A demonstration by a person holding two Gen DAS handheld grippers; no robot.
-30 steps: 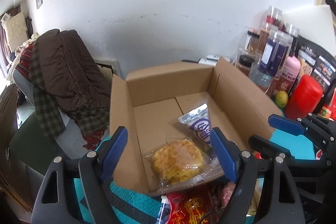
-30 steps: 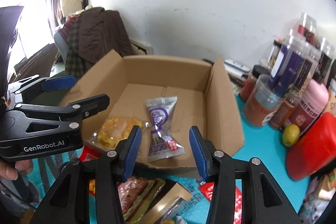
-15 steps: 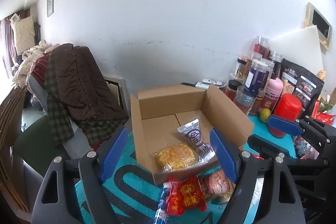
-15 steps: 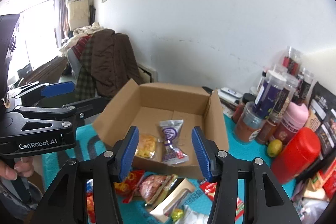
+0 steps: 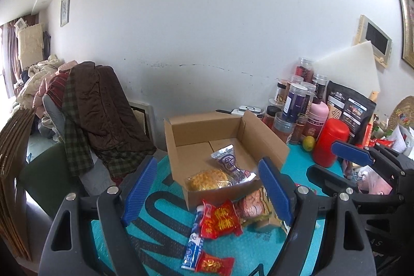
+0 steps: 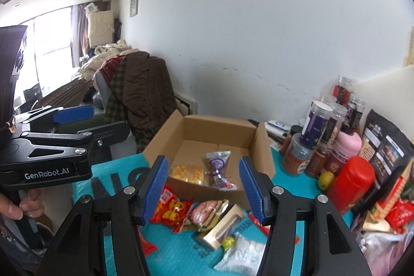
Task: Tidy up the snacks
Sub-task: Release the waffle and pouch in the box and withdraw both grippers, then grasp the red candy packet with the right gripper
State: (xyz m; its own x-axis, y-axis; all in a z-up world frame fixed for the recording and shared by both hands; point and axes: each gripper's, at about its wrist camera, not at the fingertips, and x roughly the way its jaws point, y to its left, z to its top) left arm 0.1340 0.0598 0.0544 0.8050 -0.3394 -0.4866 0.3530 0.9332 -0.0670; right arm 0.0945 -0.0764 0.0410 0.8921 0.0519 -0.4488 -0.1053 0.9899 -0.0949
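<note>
We hold our left tongs wide and empty, our right tongs opening empty, above the cardboard box.

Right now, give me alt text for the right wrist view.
An open cardboard box on a teal mat holds a waffle pack and a purple packet. The empty right gripper, jaws opening, frames loose snacks before it.
</note>
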